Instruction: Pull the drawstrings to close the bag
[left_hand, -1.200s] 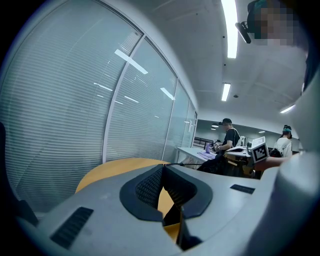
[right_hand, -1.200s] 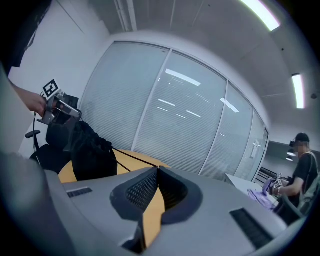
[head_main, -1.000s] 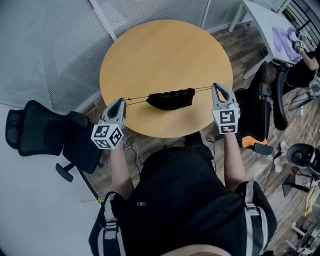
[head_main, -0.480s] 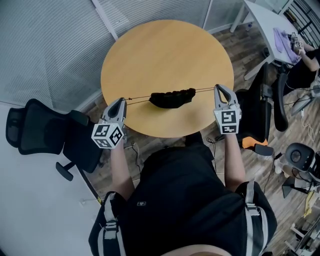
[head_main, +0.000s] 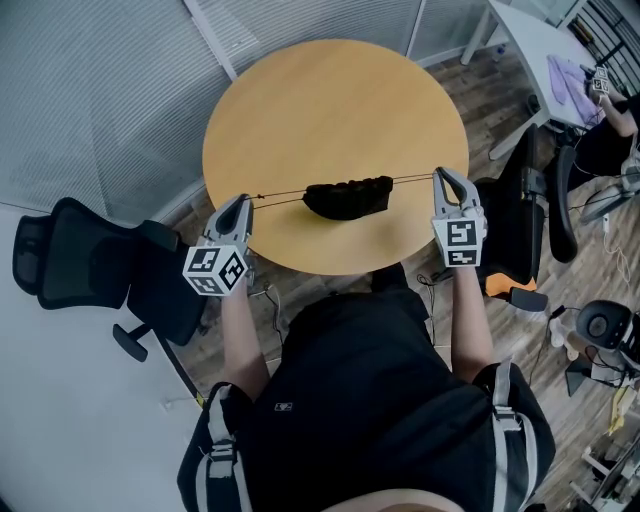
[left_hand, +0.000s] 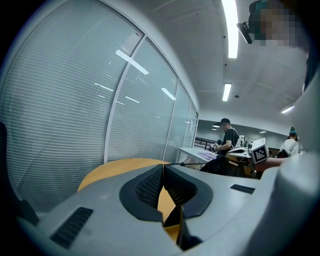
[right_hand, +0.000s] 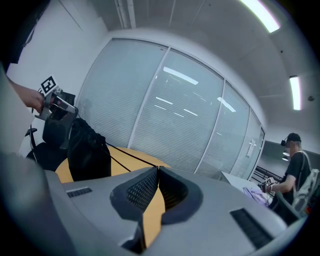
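Two grippers: left gripper (head_main: 243, 201) and right gripper (head_main: 441, 174) are held at opposite sides of the table's near edge, with the bag between them.
Left claw: the jaws are pressed together on the end of the left drawstring (head_main: 276, 196). In the left gripper view the cord (left_hand: 176, 163) leaves the tips of that gripper (left_hand: 163, 167) toward the bag.
Right claw: the jaws are closed on the right drawstring (head_main: 410, 179). In the right gripper view two thin strands (right_hand: 125, 159) converge at the tips of that gripper (right_hand: 157, 170).
Bag: a small black cloth pouch (head_main: 348, 197) lies on the round wooden table (head_main: 300, 90) near its front edge. Its top edge is gathered into puckers, so the mouth looks nearly or fully drawn shut.
Cords: both run taut in an almost straight line from the bag's sides to the grippers.
Handling (judged): the bag looks light, soft and limp. It would probably slide or lift rather than resist a pull.
Grip site (judged): hold the cords near their ends, never the cloth, and pull outward evenly.
Risk (judged): a thin cord may slip through the pads, and an uneven pull would drag the bag sideways.
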